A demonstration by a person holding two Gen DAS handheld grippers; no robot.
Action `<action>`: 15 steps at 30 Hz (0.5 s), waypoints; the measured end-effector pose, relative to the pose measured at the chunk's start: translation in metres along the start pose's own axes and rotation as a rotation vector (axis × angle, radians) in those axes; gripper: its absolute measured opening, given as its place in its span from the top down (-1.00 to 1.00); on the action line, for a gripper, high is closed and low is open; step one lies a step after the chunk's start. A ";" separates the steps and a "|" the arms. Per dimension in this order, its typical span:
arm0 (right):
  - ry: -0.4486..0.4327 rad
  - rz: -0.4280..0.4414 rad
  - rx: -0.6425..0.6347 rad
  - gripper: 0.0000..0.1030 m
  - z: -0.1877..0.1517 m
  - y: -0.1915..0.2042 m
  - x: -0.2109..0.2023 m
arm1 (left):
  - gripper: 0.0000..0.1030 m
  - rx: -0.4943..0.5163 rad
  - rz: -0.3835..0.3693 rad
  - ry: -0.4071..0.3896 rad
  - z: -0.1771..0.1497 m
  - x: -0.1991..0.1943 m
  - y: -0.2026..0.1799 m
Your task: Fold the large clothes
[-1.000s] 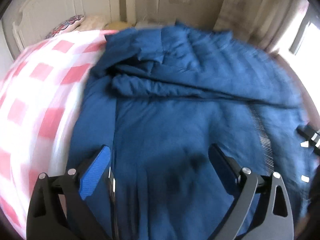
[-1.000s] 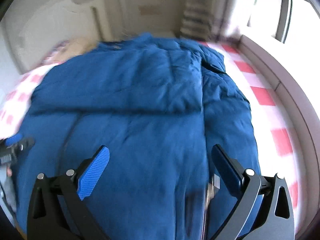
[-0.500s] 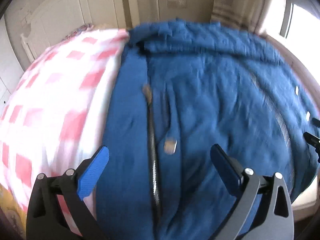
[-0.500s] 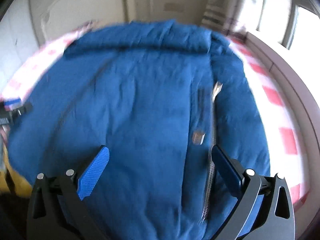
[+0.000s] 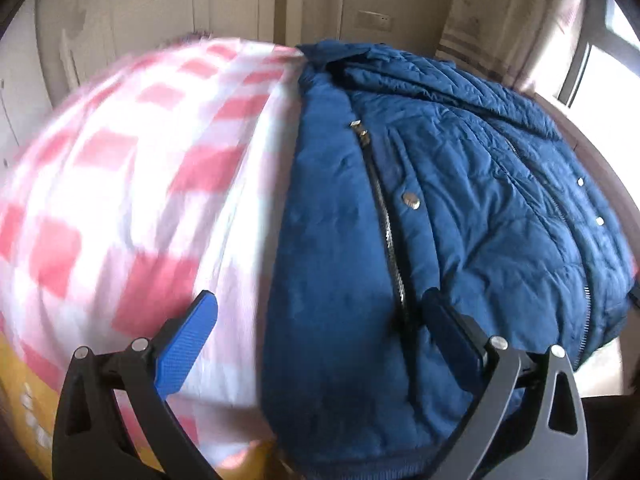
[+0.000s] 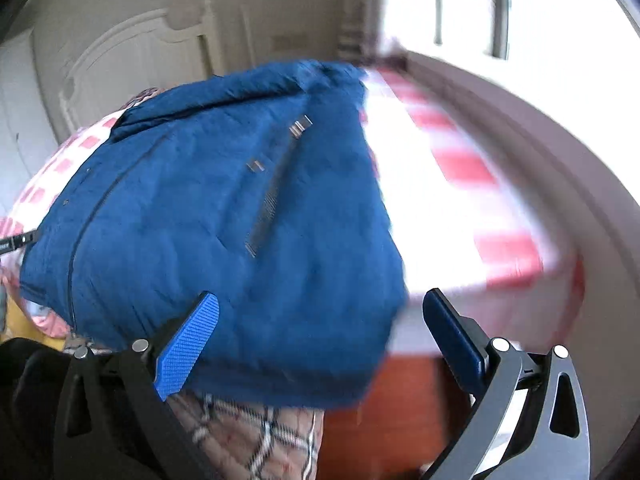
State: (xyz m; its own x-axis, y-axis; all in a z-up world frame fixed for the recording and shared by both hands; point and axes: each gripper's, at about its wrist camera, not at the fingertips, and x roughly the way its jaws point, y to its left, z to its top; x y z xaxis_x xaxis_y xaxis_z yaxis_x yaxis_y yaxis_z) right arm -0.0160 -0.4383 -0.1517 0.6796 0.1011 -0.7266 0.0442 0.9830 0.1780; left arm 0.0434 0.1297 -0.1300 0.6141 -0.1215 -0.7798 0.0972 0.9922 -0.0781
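Note:
A large blue padded jacket point(image 5: 440, 216) lies on a bed with a pink and white checked cover point(image 5: 140, 184). Its zip point(image 5: 388, 236) and snap buttons face up. My left gripper point(image 5: 320, 328) is open and empty, near the jacket's near left hem, with the hem between its fingers' line of sight. In the right wrist view the jacket point(image 6: 224, 216) hangs slightly over the bed's near edge. My right gripper point(image 6: 320, 328) is open and empty, just above the jacket's near right corner. The left gripper's tip point(image 6: 18, 240) shows at the far left.
A white headboard point(image 6: 132, 64) and wardrobe doors stand behind the bed. A window point(image 6: 460, 4) and a curved sill point(image 6: 540, 152) are on the right. A plaid cloth point(image 6: 256, 432) and reddish floor point(image 6: 392, 412) lie below the bed's edge.
Both grippers have pulled back toward the near edge of the bed and apart, left to the left, right to the right. Both stayed open. The jacket lies unmoved.

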 end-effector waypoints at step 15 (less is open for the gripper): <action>-0.072 0.298 0.025 -0.21 -0.021 -0.013 0.004 | -0.54 0.081 -0.062 0.010 -0.033 -0.022 -0.009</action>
State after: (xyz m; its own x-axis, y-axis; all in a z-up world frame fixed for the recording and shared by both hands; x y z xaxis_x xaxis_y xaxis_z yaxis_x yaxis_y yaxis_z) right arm -0.0298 -0.4470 -0.1708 0.7157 0.3726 -0.5907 -0.1475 0.9074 0.3936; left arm 0.0032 0.1248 -0.1323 0.5968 -0.1818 -0.7816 0.1981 0.9772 -0.0760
